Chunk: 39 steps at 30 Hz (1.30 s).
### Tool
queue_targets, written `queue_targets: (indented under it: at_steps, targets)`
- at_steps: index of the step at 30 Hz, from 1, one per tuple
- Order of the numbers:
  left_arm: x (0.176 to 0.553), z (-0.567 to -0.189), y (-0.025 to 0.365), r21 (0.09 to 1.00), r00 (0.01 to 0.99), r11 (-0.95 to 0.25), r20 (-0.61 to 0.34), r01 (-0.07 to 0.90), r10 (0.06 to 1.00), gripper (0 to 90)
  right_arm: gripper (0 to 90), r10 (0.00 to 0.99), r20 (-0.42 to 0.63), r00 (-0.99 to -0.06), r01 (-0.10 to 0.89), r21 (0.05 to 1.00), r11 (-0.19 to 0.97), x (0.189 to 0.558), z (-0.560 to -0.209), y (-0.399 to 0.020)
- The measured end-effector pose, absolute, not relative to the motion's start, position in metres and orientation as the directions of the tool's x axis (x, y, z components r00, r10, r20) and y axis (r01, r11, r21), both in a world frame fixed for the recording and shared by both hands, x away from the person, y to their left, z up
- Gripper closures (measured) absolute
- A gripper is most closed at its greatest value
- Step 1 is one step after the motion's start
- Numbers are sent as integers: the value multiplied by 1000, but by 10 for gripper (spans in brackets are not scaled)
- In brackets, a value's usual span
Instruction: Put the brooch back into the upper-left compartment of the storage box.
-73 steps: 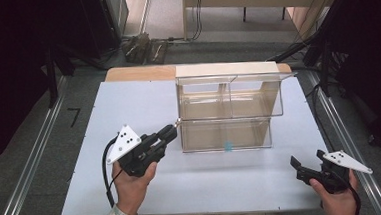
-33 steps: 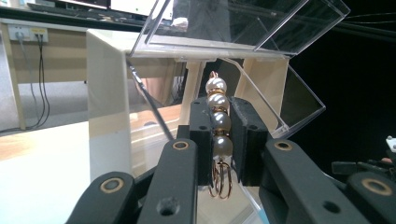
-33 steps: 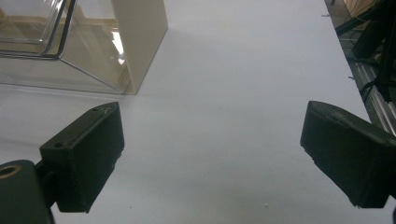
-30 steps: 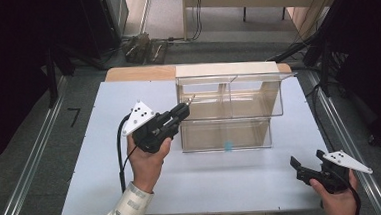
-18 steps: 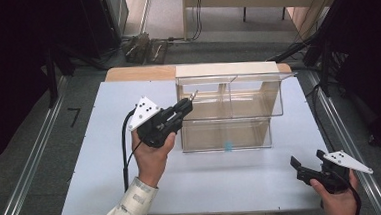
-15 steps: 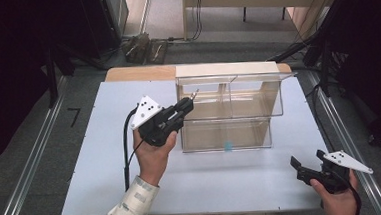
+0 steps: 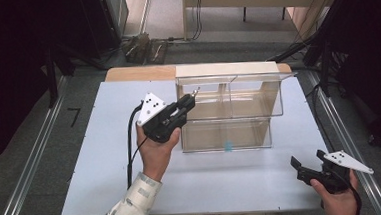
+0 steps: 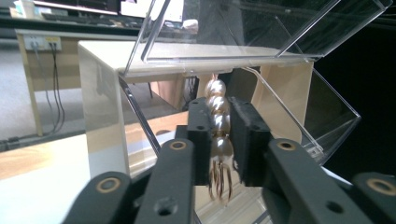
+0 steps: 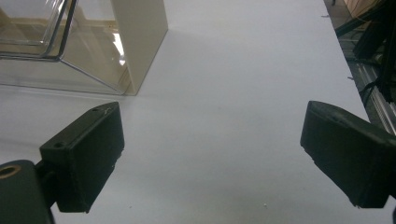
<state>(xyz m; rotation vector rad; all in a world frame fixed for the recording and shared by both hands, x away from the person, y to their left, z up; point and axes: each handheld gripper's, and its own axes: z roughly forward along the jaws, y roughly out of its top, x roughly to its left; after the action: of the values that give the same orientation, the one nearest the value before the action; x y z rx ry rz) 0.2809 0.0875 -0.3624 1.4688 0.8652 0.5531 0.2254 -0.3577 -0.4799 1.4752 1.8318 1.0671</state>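
Observation:
A short pearl ornament with brown tines at its lower end stands between the pads of my left gripper. The pads still touch its beads, though the jaws have just been opening a little. In the high view my left gripper points at the upper left compartment of a clear two-tier bin, with the pearl ornament poking over that compartment's front rim. My right gripper rests near the table's front right corner. Its black pads stand wide apart over bare white tabletop.
The bin stands at the back middle of the white table and has cream side walls. A small blue mark shows on its lower front. A black cable trails from the left gripper. Metal rails run along the table's sides.
My left hand has risen from the table's left part and moved right and back to the bin's upper left compartment, carrying the pearl ornament. The right hand has stayed put.

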Motion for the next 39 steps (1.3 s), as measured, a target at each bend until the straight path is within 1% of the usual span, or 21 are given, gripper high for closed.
queue_targets:
  at_steps: [2, 7, 10, 13, 15, 17, 19, 22, 26, 28, 35, 39]
  targets:
    - [280, -362, 87, 982, 605, 66, -161, 177, 780, 674, 48, 968, 60, -245, 530, 844, 81, 225, -480, -358]
    - [277, -362, 88, 983, 612, 73, -163, 169, 774, 630, 48, 968, 60, -243, 529, 845, 80, 225, -480, -357]
    - [275, -361, 87, 985, 618, 65, -153, 163, 771, 590, 48, 968, 59, -244, 529, 845, 81, 225, -480, -357]
    - [272, -360, 87, 985, 626, 64, -150, 158, 765, 531, 48, 968, 59, -244, 529, 844, 82, 225, -480, -357]
    - [270, -360, 88, 986, 628, 64, -148, 154, 764, 522, 48, 967, 56, -247, 529, 844, 86, 226, -480, -358]
    - [269, -359, 88, 987, 628, 63, -145, 151, 765, 474, 48, 967, 59, -246, 530, 844, 83, 225, -480, -357]
    - [267, -359, 89, 987, 628, 59, -142, 151, 765, 461, 48, 967, 58, -247, 530, 844, 84, 225, -480, -357]
    - [264, -360, 90, 987, 627, 50, -135, 152, 767, 395, 48, 968, 60, -244, 530, 844, 81, 225, -480, -357]
    - [258, -360, 96, 987, 617, 59, -139, 148, 775, 340, 48, 968, 59, -244, 530, 844, 82, 225, -480, -357]
    - [255, -361, 99, 987, 607, 56, -136, 148, 783, 333, 49, 968, 59, -244, 531, 844, 82, 225, -480, -357]
    - [248, -372, 116, 986, 555, 65, -140, 152, 820, 247, 48, 968, 62, -243, 535, 841, 81, 225, -480, -357]
    - [245, -380, 124, 985, 531, 53, -132, 162, 837, 217, 49, 968, 61, -242, 537, 840, 81, 225, -480, -357]
